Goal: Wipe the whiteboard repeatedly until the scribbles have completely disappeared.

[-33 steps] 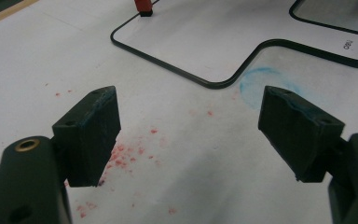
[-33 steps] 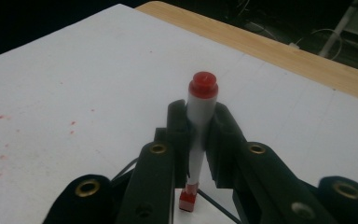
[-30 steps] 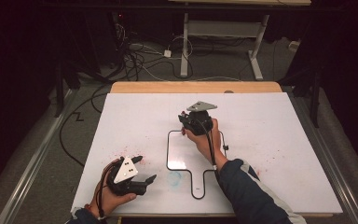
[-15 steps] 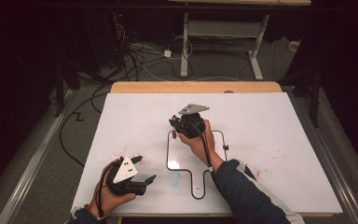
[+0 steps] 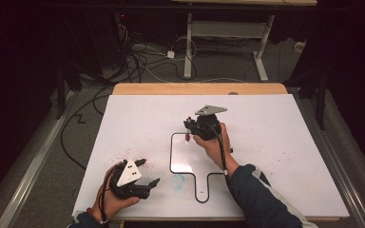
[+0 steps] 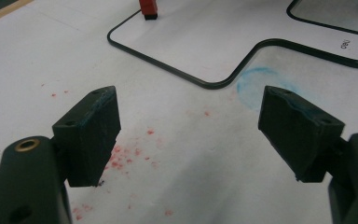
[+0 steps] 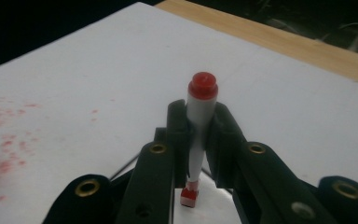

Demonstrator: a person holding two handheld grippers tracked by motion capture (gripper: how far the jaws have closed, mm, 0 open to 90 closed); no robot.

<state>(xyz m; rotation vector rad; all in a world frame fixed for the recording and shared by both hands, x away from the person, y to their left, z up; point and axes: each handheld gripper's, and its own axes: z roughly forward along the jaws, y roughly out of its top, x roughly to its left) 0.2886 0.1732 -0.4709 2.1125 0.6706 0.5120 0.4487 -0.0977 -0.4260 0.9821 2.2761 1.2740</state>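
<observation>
A white board [image 5: 275,142] is laid over the desk [image 5: 138,89], and a black outline [image 5: 171,156] is drawn on it, shaped like a rounded panel with a short stem. Red specks [image 6: 121,158] and a pale blue smudge [image 6: 251,86] are seen on the board near the left tongs [image 5: 147,172], which are held open and empty, low at the board's near left corner.

The right tongs [image 5: 190,127] are closed on a marker [image 7: 200,126], which is held upright with its red end cap up and its tip down at the upper left corner of the outline; whether the tip touches the board cannot be told.

The marker is judged light, stiff and smooth-barrelled, so it may slip or swivel if squeezed weakly. It is best gripped across the middle of the barrel, as here, with pressure kept gentle on the tip.
</observation>
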